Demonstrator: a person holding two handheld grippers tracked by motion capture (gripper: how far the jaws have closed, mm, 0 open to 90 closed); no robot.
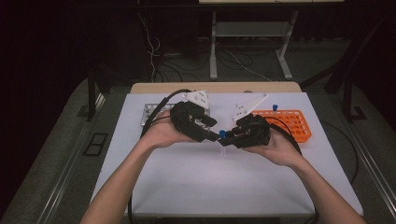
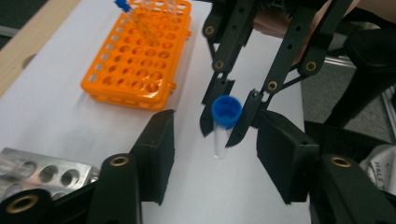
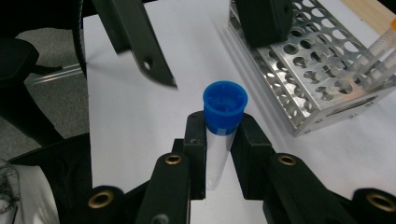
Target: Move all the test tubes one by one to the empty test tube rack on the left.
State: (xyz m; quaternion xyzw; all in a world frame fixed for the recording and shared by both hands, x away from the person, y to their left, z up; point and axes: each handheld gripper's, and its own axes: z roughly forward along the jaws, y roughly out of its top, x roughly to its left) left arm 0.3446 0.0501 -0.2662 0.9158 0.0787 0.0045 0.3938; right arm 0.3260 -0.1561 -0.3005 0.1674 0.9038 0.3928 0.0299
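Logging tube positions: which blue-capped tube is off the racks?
The tube clamped upright in the right tongs, held over the table. The other blue-capped tube stands slanted in the orange rack.

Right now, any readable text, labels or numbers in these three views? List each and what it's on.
"HALE T…": partial dark print on white fabric at the lower right edge of the left gripper view; the rest is cut off and blurred.
Blue-capped clear plastic tube: no print I can make out.
Orange plastic tube rack: no markings legible.
Perforated metal tube rack: none legible.
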